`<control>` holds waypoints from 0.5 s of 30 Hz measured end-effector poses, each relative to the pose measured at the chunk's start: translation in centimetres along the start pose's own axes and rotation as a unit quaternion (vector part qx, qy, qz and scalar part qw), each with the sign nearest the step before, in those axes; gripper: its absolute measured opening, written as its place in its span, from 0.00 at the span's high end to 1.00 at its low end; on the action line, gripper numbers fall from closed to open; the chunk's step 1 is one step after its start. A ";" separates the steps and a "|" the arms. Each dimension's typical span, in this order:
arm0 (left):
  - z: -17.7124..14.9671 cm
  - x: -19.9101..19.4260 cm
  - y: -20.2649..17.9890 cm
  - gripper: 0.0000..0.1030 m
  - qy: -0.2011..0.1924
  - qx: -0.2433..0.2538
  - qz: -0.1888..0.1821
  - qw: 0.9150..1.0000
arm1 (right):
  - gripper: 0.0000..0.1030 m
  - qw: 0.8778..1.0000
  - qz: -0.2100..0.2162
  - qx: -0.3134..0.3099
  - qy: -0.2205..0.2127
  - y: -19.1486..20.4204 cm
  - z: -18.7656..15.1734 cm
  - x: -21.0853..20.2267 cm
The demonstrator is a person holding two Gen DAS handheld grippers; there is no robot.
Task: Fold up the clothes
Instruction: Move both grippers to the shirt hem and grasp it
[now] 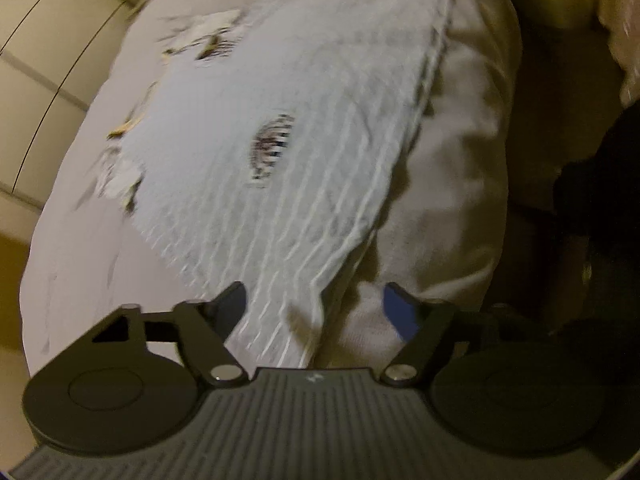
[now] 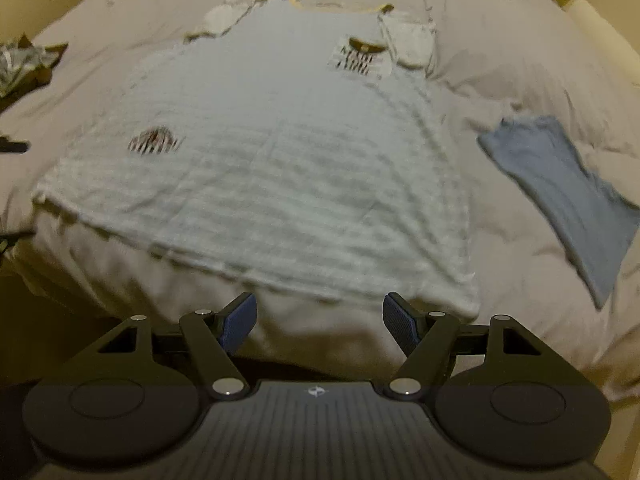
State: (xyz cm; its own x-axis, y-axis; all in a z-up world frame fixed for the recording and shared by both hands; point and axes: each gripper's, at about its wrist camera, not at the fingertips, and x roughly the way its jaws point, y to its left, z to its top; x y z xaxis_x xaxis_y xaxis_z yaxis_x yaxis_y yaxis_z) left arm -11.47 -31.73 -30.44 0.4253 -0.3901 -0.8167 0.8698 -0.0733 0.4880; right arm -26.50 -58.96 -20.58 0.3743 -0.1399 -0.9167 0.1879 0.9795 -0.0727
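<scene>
Striped pale shirt [image 2: 256, 184] is lying flat on the bed [image 2: 500, 60], and I am holding both my grippers [image 1: 314, 308] [image 2: 320, 322] open and empty over its hem, probably needing to pinch it next.

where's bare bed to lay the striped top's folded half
Bare bedding lies between the striped top and the blue garment, and left of the top up to the dark pile. It is crowded by the sleeves and collar at the far end.
</scene>
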 end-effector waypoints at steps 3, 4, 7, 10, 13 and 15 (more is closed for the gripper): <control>0.3 1.5 -1.0 0.47 -0.005 0.032 0.014 0.999 | 0.30 1.000 -0.003 -0.003 0.006 1.1 -0.7 0.8; 0.4 1.8 -1.1 0.58 -0.006 0.037 0.017 0.999 | 0.30 1.000 -0.004 -0.004 0.007 1.3 -0.7 1.1; 0.8 1.8 -0.7 0.97 -0.016 0.019 0.028 0.999 | 0.30 1.000 -0.007 -0.016 0.004 2.2 -0.8 2.2; 1.2 1.0 0.7 0.98 -0.026 -0.023 0.034 0.999 | 0.30 0.998 -0.018 -0.059 -0.016 3.3 -0.4 3.1; 1.7 1.1 2.9 0.98 -0.014 -0.086 0.009 0.996 | 0.25 0.983 -0.032 -0.168 -0.067 5.4 -0.6 3.8; 2.0 1.0 4.4 0.98 -0.008 -0.126 -0.008 0.992 | 0.23 0.966 -0.035 -0.237 -0.094 6.7 -1.3 4.9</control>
State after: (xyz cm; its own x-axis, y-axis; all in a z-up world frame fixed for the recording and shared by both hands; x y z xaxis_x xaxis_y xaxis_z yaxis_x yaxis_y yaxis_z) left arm -7.74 -34.27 -28.54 0.4089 -0.4060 -0.8173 0.9120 0.1510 0.3813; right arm -24.60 -52.87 -26.05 0.5432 -0.1874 -0.8184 -0.2027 0.9167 -0.3444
